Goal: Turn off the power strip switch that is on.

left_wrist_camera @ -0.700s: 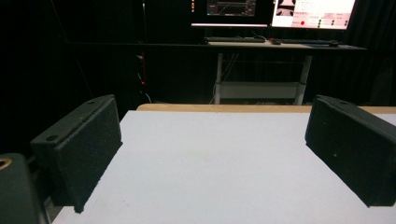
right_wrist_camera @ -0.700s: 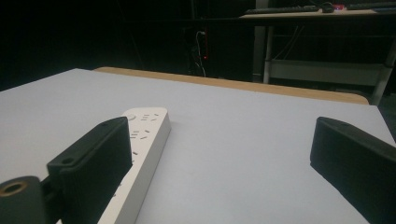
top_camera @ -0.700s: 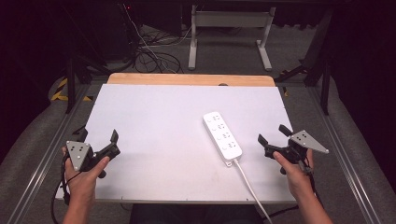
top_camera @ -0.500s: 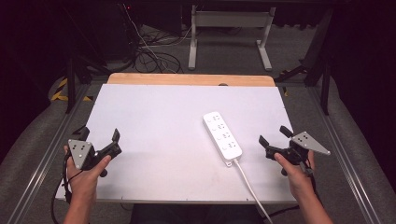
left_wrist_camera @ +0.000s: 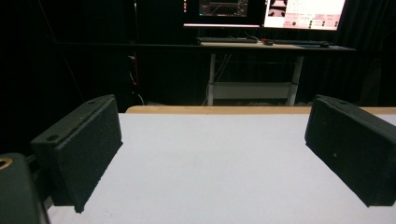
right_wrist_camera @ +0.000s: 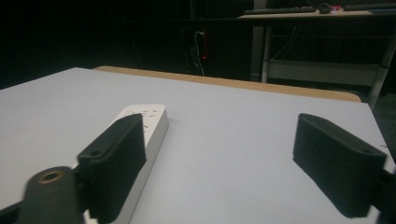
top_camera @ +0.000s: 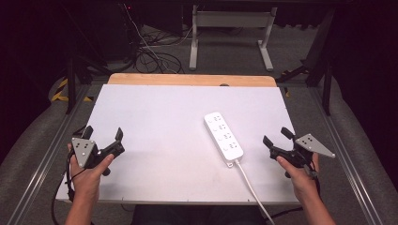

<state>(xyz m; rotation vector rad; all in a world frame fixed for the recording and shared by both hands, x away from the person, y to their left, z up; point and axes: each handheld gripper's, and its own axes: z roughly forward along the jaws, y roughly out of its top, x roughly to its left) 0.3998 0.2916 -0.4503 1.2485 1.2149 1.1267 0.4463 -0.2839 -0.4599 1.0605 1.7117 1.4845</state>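
I hold left gripper (top_camera: 103,138) and right gripper (top_camera: 279,141) with fingers wide, empty | power strip (top_camera: 223,136) lies on desk (top_camera: 155,117), near right gripper | I would approach it slowly, square across its width.

A white table top (top_camera: 155,117) fills the middle of the high view, with a bare wooden strip (top_camera: 187,79) along its far edge. A white power strip (top_camera: 223,136) lies right of centre, angled, its white cord (top_camera: 251,187) running off the bottom edge. On the grey floor at upper centre stands a pale desk frame (top_camera: 230,33), with black cables (top_camera: 155,51) tangled to its left. The left gripper view shows two lit monitors (left_wrist_camera: 303,11) along its top edge.
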